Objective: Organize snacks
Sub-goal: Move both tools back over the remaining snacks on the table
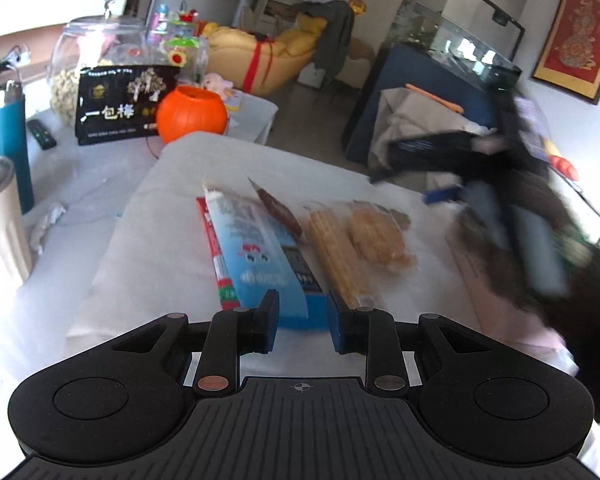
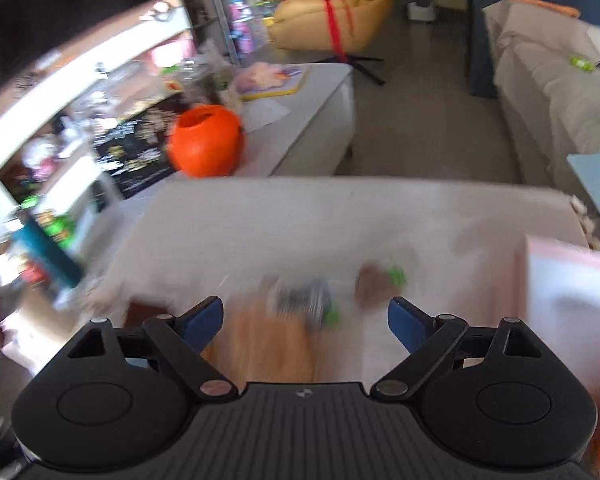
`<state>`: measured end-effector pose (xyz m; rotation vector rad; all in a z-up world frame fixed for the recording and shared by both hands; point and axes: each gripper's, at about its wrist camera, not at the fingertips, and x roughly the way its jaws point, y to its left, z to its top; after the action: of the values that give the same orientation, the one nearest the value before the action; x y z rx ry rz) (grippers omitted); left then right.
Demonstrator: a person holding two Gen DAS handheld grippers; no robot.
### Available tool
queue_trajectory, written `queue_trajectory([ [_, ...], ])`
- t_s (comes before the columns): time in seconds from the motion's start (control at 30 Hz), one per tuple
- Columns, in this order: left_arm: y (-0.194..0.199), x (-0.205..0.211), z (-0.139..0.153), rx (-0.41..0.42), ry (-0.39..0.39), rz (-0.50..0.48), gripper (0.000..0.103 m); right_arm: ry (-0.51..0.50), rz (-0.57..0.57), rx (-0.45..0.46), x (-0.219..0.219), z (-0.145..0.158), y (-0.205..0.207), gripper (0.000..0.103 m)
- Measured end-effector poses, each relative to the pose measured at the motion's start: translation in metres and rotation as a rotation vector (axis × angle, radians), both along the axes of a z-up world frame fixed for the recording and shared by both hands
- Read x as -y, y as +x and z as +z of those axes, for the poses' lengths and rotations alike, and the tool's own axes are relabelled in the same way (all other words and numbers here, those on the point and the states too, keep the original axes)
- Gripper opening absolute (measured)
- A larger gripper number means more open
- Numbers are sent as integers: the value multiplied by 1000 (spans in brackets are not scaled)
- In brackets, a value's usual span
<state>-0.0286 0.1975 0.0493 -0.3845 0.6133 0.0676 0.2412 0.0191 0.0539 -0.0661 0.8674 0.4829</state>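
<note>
Orange pumpkin bucket [image 1: 191, 111] open-topped, contents unseen; left gripper [image 1: 302, 322] pressed nearly together, empty; right gripper [image 2: 305, 322] spread wide.

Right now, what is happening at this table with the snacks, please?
A person is sorting snacks with a gripper in each hand. The left gripper is nearly shut and empty, just short of the blue packet on the white cloth. The right gripper is open and empty above blurred wrapped snacks. An orange pumpkin bucket stands behind. Nothing is picked up yet.
</note>
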Motion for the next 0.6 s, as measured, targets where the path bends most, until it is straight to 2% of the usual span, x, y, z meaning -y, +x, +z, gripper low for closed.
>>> queue_trajectory([
  [0.07,-6,-2,-3,7,-15,-9,29,-38,-64,6,-12,-10,25,90],
  [0.1,-8,-2,-4,8,-19,-10,29,-53,-86,-26,-16,-17,39,90],
  [0.13,-10,-4,-5,8,-23,-10,29,-62,-97,-68,-18,-25,49,85],
  [0.17,-11,-6,-6,7,-26,-9,29,-67,-100,-105,-19,-31,55,76],
  [0.2,-12,-6,-8,6,-29,-5,29,-84,-106,-113,-21,-34,55,75],
  [0.23,-11,-8,-9,4,-32,0,29,-103,-93,-84,-22,-34,49,70],
  [0.27,-10,-9,-10,2,-35,6,29,-126,-63,-75,-24,-34,40,61],
  [0.37,-7,-6,-13,-1,-44,10,29,-166,55,-48,-20,-31,2,51],
  [0.6,-3,18,-9,-7,-17,-64,29,-177,219,-19,27,-26,-103,51],
])
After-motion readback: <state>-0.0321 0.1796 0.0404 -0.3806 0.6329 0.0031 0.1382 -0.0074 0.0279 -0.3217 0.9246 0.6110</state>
